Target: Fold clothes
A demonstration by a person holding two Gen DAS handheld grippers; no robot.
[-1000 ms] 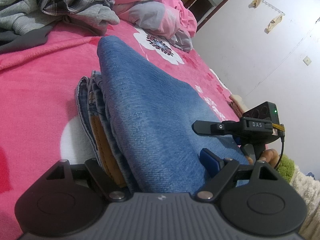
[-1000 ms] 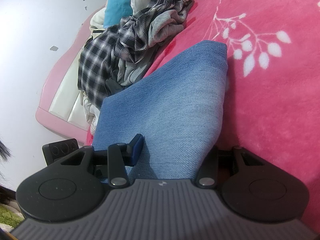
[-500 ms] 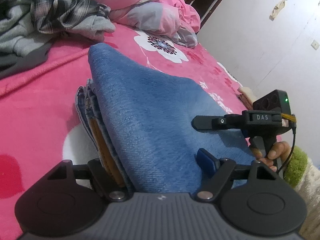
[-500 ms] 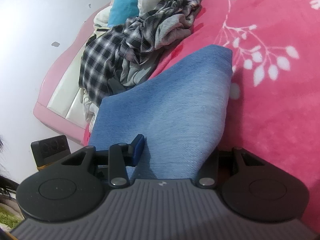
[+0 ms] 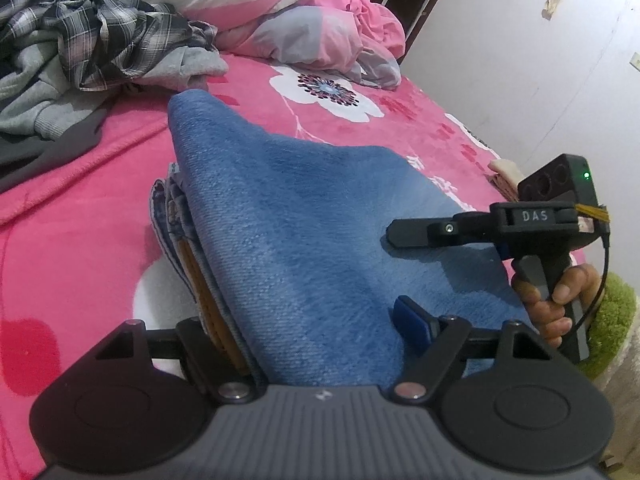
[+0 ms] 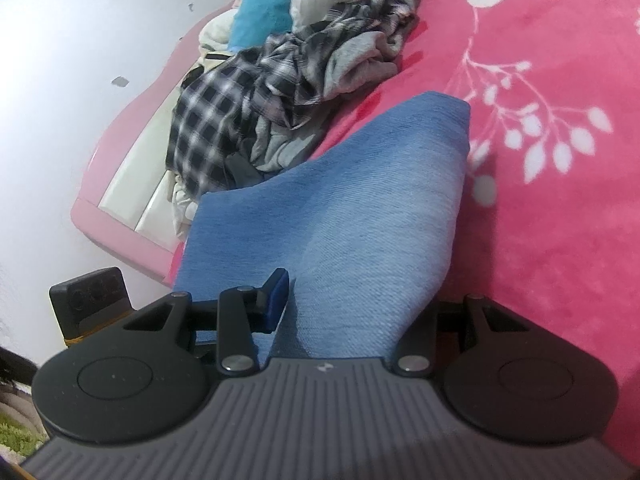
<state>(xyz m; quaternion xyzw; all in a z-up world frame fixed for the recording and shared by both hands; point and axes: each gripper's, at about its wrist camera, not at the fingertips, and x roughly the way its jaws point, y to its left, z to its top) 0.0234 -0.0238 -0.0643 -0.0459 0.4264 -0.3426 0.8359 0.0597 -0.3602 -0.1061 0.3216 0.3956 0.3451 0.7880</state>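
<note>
Both the left tool (image 5: 320,332) and the right tool (image 6: 352,300) clench the near edge of the folded jeans (image 5: 304,232) on the bed (image 5: 80,184), with bare pink cover either side and heaped clothes (image 5: 92,36) beyond.

Bed (image 5: 72,200) with pink floral blanket; folded blue jeans (image 5: 304,232) on it, heap of plaid and grey clothes (image 5: 92,40) beyond, pink duvet (image 5: 320,28) bunched near the far end.

Left gripper (image 5: 320,344): ribbed grey body, black round side plates, silver pivot screws, a blue finger pad (image 5: 408,320). Right gripper (image 5: 404,232) is black, stamped "DAS", green light glowing, cable trailing.
</note>
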